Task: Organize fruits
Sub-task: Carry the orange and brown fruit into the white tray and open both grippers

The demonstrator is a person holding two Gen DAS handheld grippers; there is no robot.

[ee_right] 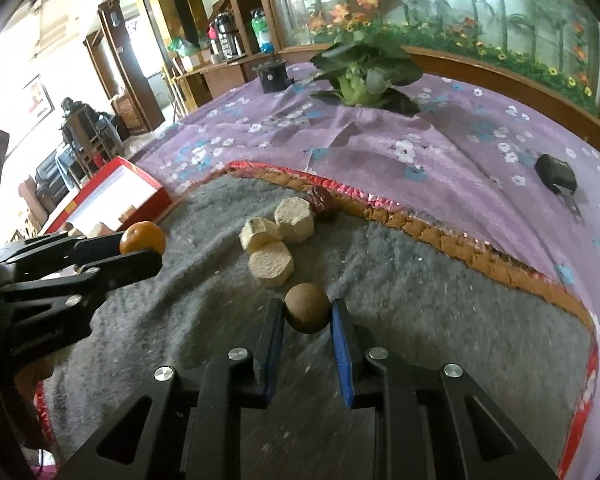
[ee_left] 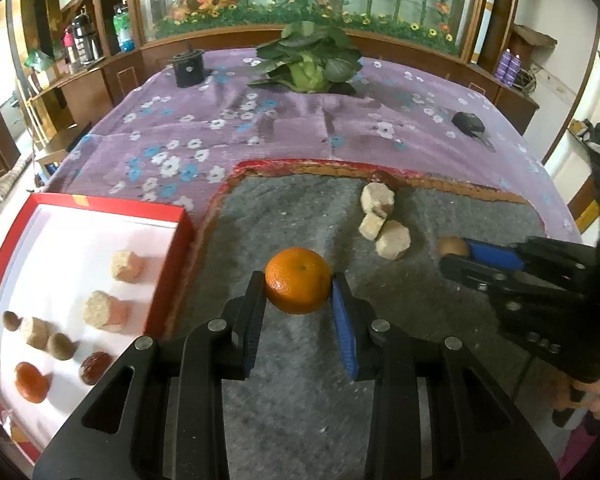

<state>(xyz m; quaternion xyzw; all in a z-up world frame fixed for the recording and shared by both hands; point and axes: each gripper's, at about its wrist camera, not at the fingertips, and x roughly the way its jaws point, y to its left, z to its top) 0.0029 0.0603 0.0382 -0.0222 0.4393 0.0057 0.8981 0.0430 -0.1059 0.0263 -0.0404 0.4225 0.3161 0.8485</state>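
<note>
Box [ee_left: 168,276] with fruits, beige blocks

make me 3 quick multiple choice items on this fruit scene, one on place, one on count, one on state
1. Where is the red box?
A. left of the grey mat
B. behind the leafy vegetable
C. on the grey mat

2. How many pale beige blocks lie loose on the grey mat?
A. one
B. three
C. five

3. What is the left gripper doing?
A. hanging open over the box
B. closed on the orange
C. closed on a beige block

Answers: 1 A, the box sits off the mat's left edge. 2 B, three blocks cluster together. 3 B, both pads press the orange's sides.
</note>
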